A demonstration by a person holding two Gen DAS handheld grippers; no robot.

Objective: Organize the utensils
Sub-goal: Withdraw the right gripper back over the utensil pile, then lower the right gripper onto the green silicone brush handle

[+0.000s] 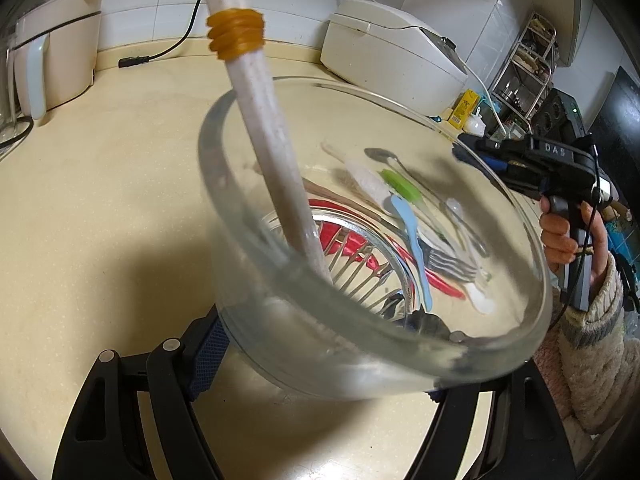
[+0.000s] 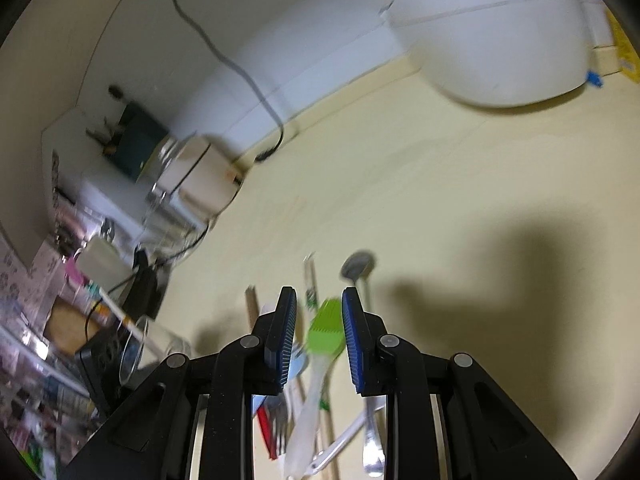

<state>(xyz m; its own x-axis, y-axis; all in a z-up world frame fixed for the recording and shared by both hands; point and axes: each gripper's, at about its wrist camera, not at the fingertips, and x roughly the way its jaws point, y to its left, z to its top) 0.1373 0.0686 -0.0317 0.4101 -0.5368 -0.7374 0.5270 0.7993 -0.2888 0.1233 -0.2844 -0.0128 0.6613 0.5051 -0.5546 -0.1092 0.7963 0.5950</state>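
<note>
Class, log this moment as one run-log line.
left gripper: shut on glass bowl | right gripper: open over green brush | utensil pile: on counter

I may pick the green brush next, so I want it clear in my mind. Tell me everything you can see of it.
The green brush is a pastry brush: a lime green, ribbed bristle head that looks like silicone, on a pale translucent handle. It lies flat on the cream counter in the utensil pile, head pointing away from the right tool, whose open fingers flank it without touching. Its handle crosses other utensils. Motion blur hides finer detail.
</note>
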